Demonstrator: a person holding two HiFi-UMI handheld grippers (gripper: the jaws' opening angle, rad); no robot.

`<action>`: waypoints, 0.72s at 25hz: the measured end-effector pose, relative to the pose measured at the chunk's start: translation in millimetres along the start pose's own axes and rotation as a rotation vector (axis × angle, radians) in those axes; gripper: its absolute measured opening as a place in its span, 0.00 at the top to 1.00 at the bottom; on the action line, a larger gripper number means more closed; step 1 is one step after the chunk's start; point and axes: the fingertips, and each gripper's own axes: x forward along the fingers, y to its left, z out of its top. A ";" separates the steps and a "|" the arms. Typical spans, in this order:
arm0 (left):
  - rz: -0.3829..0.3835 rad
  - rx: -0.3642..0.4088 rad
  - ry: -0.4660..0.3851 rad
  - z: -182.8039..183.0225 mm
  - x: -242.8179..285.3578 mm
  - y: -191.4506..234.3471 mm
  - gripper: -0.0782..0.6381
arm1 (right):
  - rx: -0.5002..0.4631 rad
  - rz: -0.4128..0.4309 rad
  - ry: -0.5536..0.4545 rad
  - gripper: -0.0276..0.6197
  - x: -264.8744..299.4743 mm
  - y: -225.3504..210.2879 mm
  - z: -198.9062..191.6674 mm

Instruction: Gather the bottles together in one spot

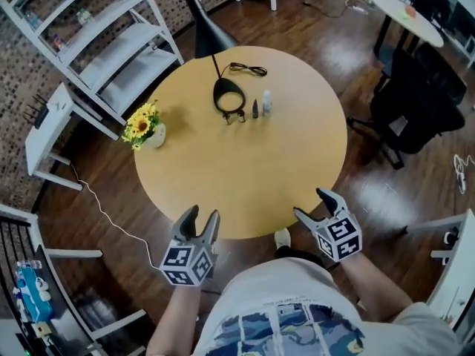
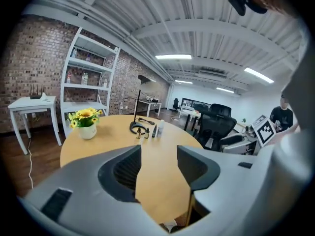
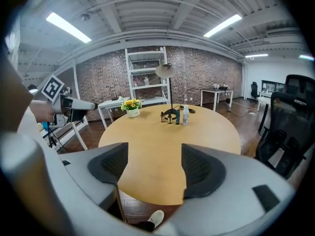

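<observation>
I stand at a round, pale-yellow wooden table (image 1: 223, 169) on a dark, glossy plank floor (image 1: 326, 43), in a room with a red-brick wall (image 3: 206, 73) and a white ribbed ceiling with strip lights.

My left gripper (image 1: 202, 213) hangs just off the table's near edge, its two grey jaws parted with only tabletop showing between them. My right gripper (image 1: 309, 202) sits at the same edge, spread wider and also holding nothing.

The bottles are on the far side of the table, well apart from both grippers. I count four in a short row, close together. There is one white plastic bottle (image 1: 266, 103), one slim dark bottle (image 1: 254, 109) and two small brown bottles (image 3: 162, 116). The row stands just beside the ring-shaped base of the one black desk lamp (image 1: 228, 95).

One white pot of yellow sunflowers (image 1: 145, 126) stands near the table's left rim.

Around the table I see one white open shelving unit (image 1: 96, 43), one small white side table (image 1: 50, 128) and one black office chair (image 1: 415, 102).
</observation>
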 end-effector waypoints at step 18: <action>-0.033 -0.015 0.012 -83.1 -160.8 -16.6 0.60 | -0.008 -0.093 0.019 0.40 -112.8 126.4 -55.0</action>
